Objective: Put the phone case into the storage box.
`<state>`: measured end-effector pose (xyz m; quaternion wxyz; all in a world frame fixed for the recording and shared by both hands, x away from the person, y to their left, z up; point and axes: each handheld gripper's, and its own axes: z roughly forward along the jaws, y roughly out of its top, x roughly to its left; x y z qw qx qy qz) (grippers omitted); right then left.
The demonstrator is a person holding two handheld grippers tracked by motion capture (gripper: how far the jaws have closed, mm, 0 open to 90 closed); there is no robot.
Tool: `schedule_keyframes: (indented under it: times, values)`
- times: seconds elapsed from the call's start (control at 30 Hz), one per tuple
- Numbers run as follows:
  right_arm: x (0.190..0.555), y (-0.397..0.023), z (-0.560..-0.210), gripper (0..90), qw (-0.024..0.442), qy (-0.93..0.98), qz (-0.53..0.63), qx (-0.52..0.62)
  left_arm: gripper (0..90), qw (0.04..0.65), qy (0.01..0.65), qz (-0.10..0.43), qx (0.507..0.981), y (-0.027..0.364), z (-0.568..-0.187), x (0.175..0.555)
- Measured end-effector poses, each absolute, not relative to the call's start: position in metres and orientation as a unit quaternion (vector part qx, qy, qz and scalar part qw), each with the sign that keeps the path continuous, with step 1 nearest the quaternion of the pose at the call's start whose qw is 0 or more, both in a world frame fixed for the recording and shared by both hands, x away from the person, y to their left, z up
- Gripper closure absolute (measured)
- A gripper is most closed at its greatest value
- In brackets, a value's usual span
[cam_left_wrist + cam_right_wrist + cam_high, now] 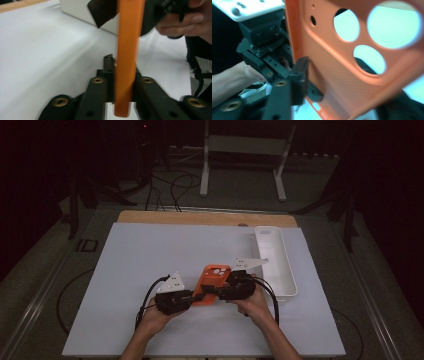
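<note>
An orange phone case (212, 279) with round camera holes is held up above the white mat (150, 255), between my two grippers. My left gripper (196, 296) is shut on the case's near end. In the left gripper view its jaws clamp the thin orange edge (126, 50). My right gripper (216, 290) comes in from the right with the case (332, 62) between its jaws. One finger (298, 72) stands beside the case's textured face, and the other is mostly hidden behind the case. The pads do not seem to press it.
A long white tray (287, 270) lies at the mat's right side, close behind the right hand. The mat covers a wooden tabletop (200, 217). A white metal stand (242, 150) and cables sit on the floor beyond the table.
</note>
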<state>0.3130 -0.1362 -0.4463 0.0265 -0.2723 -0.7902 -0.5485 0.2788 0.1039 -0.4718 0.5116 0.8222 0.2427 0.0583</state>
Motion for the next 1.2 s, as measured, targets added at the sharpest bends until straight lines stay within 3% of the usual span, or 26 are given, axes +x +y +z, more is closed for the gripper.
schedule_keyframes:
  times: [0.47,0.9,1.2]
  values:
    - [0.3103,-0.1366,-0.4445,21.5,-0.021,-0.787,-0.533,-0.31,84.9,0.518,0.257,0.085,0.811,0.1088,-0.4677,0.2772]
    - [0.3069,-0.1361,-0.4434,12.6,-0.045,-0.788,-0.524,-0.32,84.9,0.515,0.268,0.1,0.808,0.1104,-0.4669,0.2773]
    - [0.3053,-0.137,-0.4421,12.3,-0.05,-0.786,-0.525,-0.322,84.9,0.513,0.28,0.116,0.803,0.1125,-0.4662,0.2771]
